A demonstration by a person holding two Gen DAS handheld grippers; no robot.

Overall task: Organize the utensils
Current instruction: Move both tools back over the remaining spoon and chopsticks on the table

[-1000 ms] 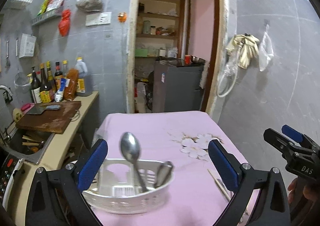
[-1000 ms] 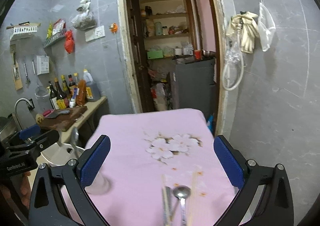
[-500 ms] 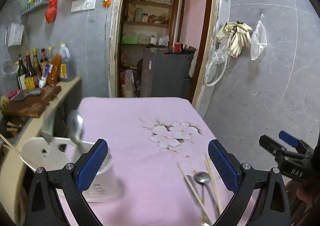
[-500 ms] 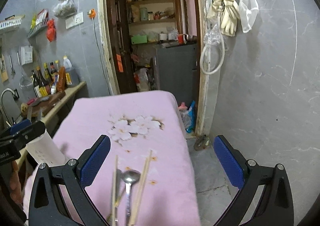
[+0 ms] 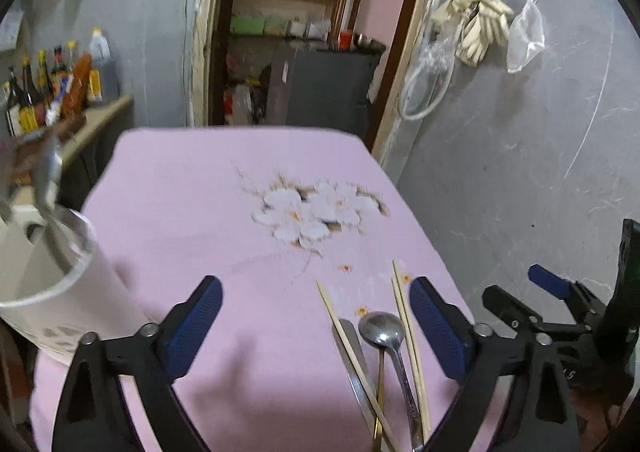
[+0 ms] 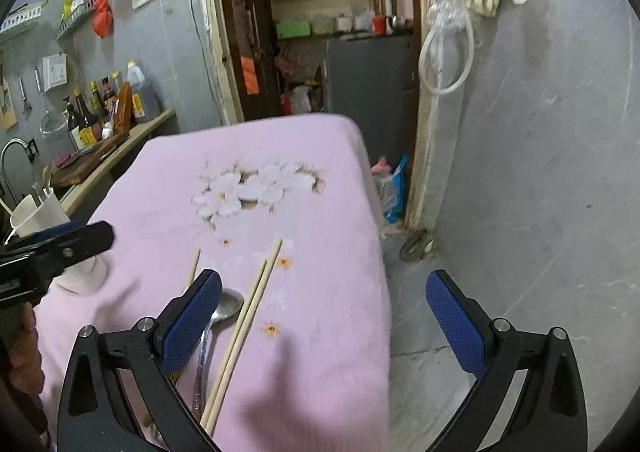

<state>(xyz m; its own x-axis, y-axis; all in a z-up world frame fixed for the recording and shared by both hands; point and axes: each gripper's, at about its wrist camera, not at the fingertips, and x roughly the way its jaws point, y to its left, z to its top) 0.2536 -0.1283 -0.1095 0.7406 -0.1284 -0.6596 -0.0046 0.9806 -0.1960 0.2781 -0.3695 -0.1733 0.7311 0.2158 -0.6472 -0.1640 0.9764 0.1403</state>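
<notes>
Both tongs gape wide and grip nothing: the left tongs (image 5: 314,322) hang above the pink-clothed counter (image 5: 200,187), the right tongs (image 6: 324,316) over its right edge. Just ahead, a spoon (image 5: 382,330) lies among loose chopsticks (image 5: 406,316) and a flat metal utensil (image 5: 352,348). Well apart, at the left edge, stands a white holder (image 5: 60,292) with utensils inside.

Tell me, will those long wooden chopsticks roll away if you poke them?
Probably a little. The thin wooden chopsticks look round and light, lying loose on the pink flowered tablecloth. The soft cloth and the neighbouring silver metal spoon may stop them.
</notes>
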